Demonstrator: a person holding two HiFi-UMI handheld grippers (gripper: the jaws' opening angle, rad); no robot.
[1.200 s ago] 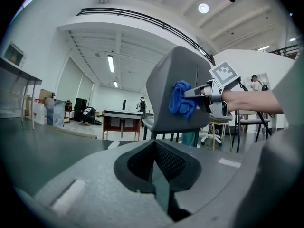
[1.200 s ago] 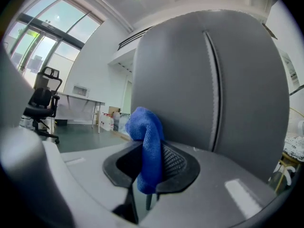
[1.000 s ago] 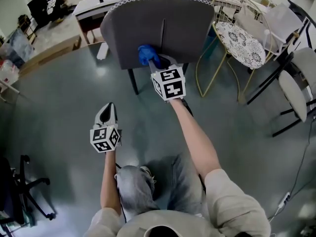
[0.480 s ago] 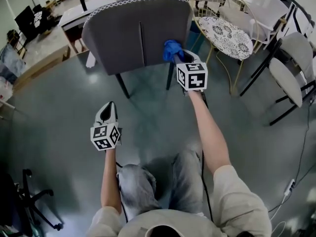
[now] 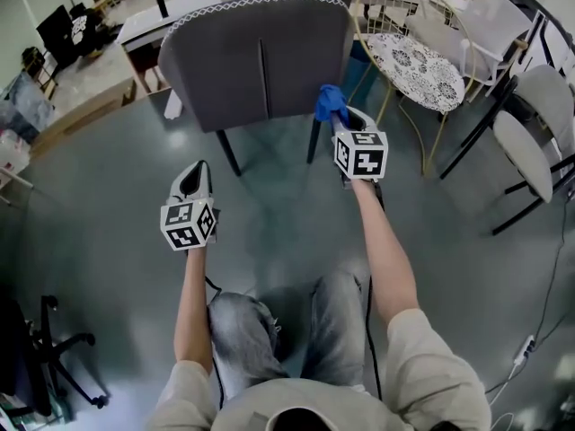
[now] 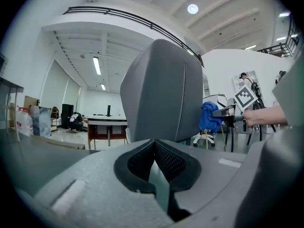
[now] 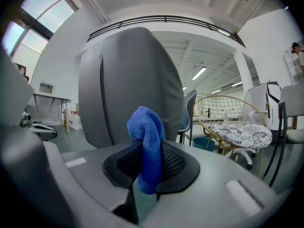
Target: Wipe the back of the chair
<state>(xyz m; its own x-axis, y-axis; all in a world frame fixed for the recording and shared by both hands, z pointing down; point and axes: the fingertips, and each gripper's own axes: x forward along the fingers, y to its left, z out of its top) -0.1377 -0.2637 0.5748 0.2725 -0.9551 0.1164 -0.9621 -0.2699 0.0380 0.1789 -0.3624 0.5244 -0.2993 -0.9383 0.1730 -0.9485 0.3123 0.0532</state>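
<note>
Since a second ago the grey chair (image 5: 243, 61) sits further left in the head view, and the right gripper (image 5: 340, 117) has slid from mid-back to the backrest's lower right corner, blue cloth (image 5: 330, 100) with it.

Right fingers: clamped on the blue cloth, a wad sticking up out of the tips. The wad sits at the backrest edge; touching or just off, can't tell.

Left gripper (image 5: 193, 180): fingers pressed together, nothing between them. It points at the backrest from well short of it, low over the floor.

Arms: right arm stretched forward to the chair. Left arm is forward too but stops nearer the body.

Room: glossy grey-green floor (image 5: 108, 205). White desk (image 5: 171, 21) is behind the chair. Gold wire chair (image 5: 422, 65) with a patterned cushion is just right of it. Black office chair base (image 5: 54, 348) is at lower left.
</note>
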